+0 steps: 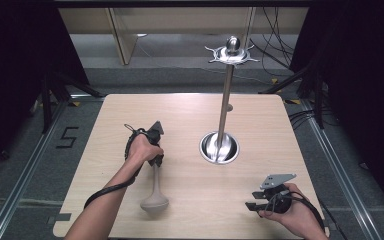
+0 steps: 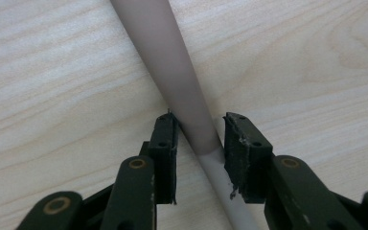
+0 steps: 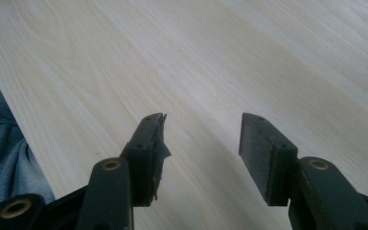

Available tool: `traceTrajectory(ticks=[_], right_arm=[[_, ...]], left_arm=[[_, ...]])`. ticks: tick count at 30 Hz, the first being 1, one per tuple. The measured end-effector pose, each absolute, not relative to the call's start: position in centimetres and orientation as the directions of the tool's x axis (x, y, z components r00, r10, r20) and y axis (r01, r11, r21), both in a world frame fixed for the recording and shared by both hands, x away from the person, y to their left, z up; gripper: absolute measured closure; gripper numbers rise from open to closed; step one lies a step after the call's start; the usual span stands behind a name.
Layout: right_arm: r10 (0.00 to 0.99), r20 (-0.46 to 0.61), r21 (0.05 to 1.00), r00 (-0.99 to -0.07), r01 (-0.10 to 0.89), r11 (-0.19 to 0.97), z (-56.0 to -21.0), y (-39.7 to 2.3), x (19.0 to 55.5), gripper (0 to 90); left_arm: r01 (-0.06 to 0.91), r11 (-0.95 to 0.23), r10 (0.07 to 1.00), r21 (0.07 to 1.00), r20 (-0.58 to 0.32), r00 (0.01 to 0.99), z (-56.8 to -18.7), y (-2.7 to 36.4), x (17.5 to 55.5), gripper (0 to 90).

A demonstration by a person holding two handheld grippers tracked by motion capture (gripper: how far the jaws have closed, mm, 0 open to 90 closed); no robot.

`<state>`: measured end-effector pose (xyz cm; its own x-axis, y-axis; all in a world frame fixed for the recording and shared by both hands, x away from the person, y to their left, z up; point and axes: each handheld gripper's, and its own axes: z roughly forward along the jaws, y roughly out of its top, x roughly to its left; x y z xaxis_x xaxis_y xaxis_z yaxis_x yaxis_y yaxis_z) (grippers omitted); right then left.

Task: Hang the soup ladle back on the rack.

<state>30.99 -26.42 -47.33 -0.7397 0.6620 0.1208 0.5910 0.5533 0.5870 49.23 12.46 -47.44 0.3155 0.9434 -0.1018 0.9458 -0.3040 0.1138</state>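
A grey utensil [image 1: 154, 199] with a long tapering handle and a rounded bulbous end is lying flat on the wooden table [image 1: 260, 120], its bulb pointing toward the person's edge and its handle running away toward the middle. In the left gripper view the handle [image 2: 182, 81] is passing straight between the two black jaws of the left gripper [image 2: 200, 139]: the left jaw is sitting just against the handle's side, while a thin gap is showing between the handle and the right jaw, so the jaws are standing narrowed around it without pinching it. Beyond the utensil, toward the table's centre, a round steel cup [image 1: 220, 148] is sitting sunk in the tabletop, and a tall metal pole [image 1: 225, 102] is standing upright in it, topped by a spiked disc with a ball. To the right of the utensil, near the same edge, the right gripper [image 1: 252, 199] is resting in the person's hand, its jaws standing wide apart over bare wood with nothing between them.
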Motion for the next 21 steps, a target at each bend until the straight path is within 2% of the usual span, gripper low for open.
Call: traceTrajectory(ticks=[3,5,14,17,20,21], right_arm=[[0.659,0.127,0.577,-0.741,0.596,0.559,-47.13,-26.42,30.99,51.4],[0.667,0.140,0.581,-0.732,0.606,0.543,-47.26,-26.27,30.86,51.2],[0.655,0.124,0.573,-0.745,0.593,0.566,-47.25,-26.41,30.98,51.0],[0.655,0.121,0.573,-0.746,0.591,0.568,-47.25,-26.41,30.96,51.0],[0.655,0.121,0.572,-0.746,0.591,0.568,-47.26,-26.39,30.95,51.0],[0.656,0.122,0.571,-0.745,0.593,0.568,-47.25,-26.37,30.94,51.0]], left_arm=[[0.943,-0.316,0.942,0.100,-0.081,0.325,-47.35,12.29,49.19,64.7],[0.925,-0.376,0.924,0.063,-0.054,0.379,-47.21,12.37,49.29,63.8],[0.912,-0.404,0.913,0.071,-0.030,0.407,-47.49,12.13,49.27,63.1],[0.903,-0.423,0.905,0.081,-0.022,0.425,-47.46,12.38,49.17,67.3],[0.872,-0.474,0.880,0.118,0.025,0.475,-47.58,12.53,48.76,74.8],[0.864,-0.486,0.874,0.130,0.047,0.484,-47.60,12.66,48.60,74.8]])
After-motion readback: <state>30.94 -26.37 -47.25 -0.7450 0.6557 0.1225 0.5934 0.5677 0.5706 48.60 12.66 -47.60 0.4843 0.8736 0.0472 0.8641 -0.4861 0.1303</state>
